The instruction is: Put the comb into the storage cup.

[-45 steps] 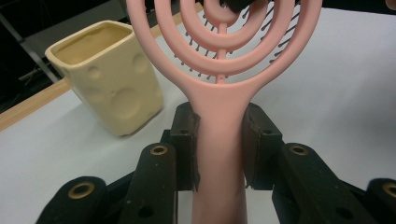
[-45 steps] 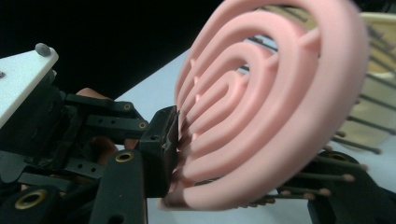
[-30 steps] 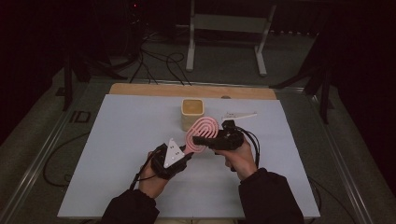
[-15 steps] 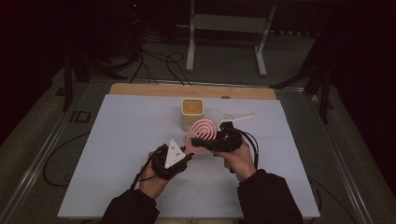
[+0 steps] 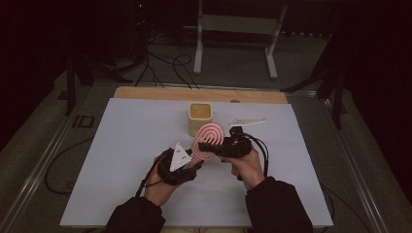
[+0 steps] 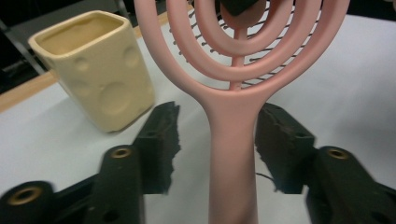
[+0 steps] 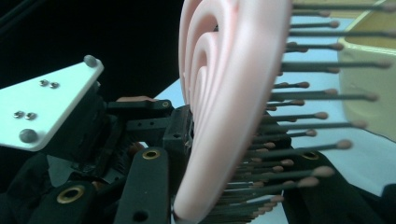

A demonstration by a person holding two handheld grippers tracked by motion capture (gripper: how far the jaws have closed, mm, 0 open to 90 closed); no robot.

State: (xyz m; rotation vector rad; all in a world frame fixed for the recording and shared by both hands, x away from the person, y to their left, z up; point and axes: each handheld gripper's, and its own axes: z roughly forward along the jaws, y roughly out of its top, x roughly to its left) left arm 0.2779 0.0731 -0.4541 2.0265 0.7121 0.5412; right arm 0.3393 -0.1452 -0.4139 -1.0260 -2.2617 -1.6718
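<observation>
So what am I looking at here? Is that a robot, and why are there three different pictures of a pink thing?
No robot arm here: a person sits at a white table and holds a hand-worked gripper in each hand. The high view looks down from above the table. The other two come from small cameras riding on each gripper, looking along its black fingers.

The pink thing is a hairbrush with a ringed head and bristles. The right gripper is clamped on the brush's head. The left gripper has its fingers either side of the handle with gaps showing; they have just been opening, so it is letting go.

On the table stand a yellow cup with dimples and, beside it, a small white flat piece.
</observation>
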